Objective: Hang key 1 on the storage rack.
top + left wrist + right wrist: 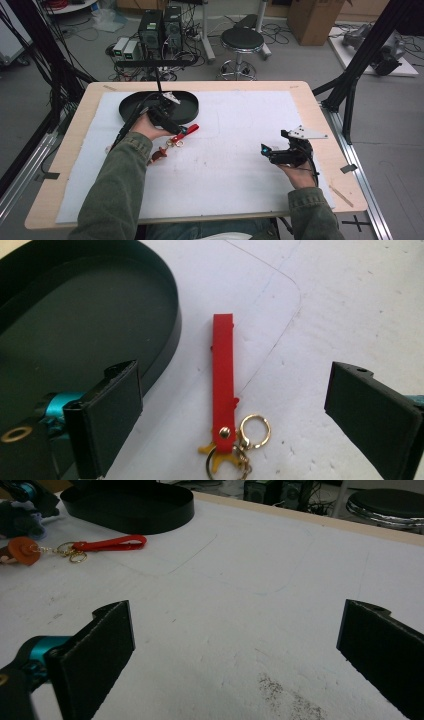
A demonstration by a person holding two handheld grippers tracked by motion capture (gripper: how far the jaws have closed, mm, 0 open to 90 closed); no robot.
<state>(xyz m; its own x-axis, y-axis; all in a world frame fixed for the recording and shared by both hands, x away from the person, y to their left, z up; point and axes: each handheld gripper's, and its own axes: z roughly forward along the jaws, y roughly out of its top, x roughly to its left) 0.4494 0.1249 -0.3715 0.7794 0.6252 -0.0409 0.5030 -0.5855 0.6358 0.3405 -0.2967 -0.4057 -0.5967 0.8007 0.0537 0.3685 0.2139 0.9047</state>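
Note:
A red strap keychain (186, 132) with gold rings lies on the white mat just right of a black oval tray (190, 102). In the left gripper view the red strap (223, 375) runs lengthwise between the wide-apart jaws, its gold ring (255, 431) near the bottom. My left gripper (172, 125) hovers open over the keychain, beside the tray (90, 315). A brown charm (158, 156) hangs at the keychain's near end. My right gripper (266, 150) stands open above bare mat at the right, nothing between its jaws. The right gripper view shows the keychain (107, 544) and tray (130, 505) far off.
The white mat (225, 150) covers most of the wooden table (320, 110). Beyond the far edge stand a black stool (242, 40) and computer boxes (160, 27) on the floor. Black frame posts (360, 55) rise at the right.

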